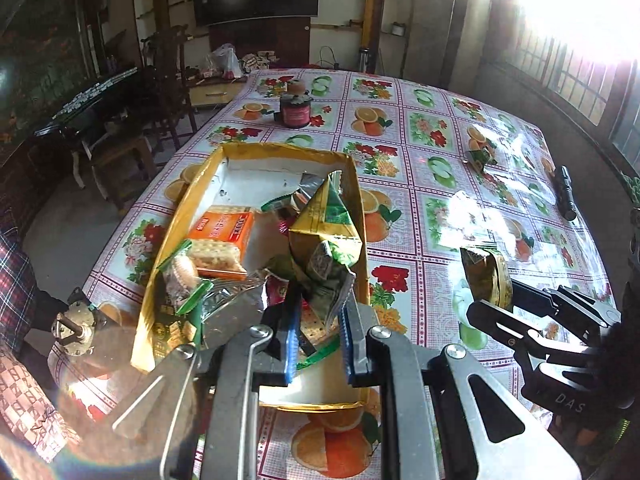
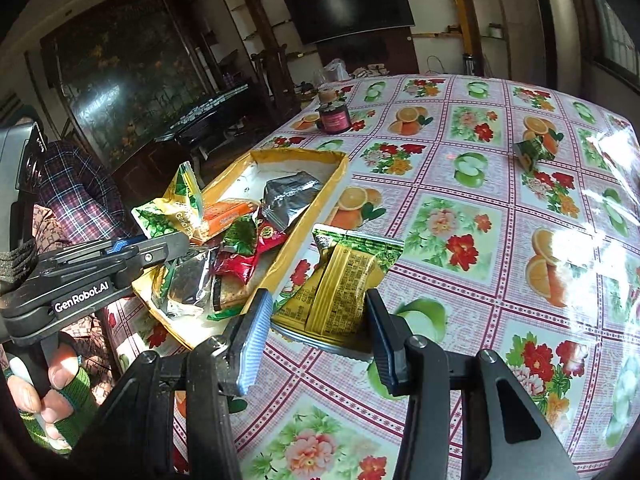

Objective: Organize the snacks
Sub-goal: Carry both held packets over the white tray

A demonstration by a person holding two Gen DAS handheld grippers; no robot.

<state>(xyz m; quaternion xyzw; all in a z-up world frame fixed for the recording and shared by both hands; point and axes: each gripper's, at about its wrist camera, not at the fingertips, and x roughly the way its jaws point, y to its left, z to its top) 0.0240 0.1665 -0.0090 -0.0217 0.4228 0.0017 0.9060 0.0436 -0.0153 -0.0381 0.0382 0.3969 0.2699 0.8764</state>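
Covering nearly the whole view is the table (image 2: 480, 216), dressed in a glossy cloth of oranges, apples and flowers, bright with glare on its far right side. Next down in size, the yellow-rimmed tray (image 1: 280, 150) sits near the table's left edge, heaped with snacks: an orange cracker box (image 1: 222, 228), silver foil packs, a red wrapper. Above that heap, the left gripper (image 1: 318, 320) has its blue pads pinched tight on a yellow-green snack packet (image 1: 326, 220), lifted clear over the tray. Just right of the tray, the right gripper (image 2: 316, 320) clamps a second yellow packet (image 2: 340, 280) between its fingers, printed back facing the camera, held over the cloth. Farther off, a dark jar (image 1: 295, 110) stands beyond the tray. One small green packet (image 2: 532, 152) lies alone on the cloth, well away to the right.
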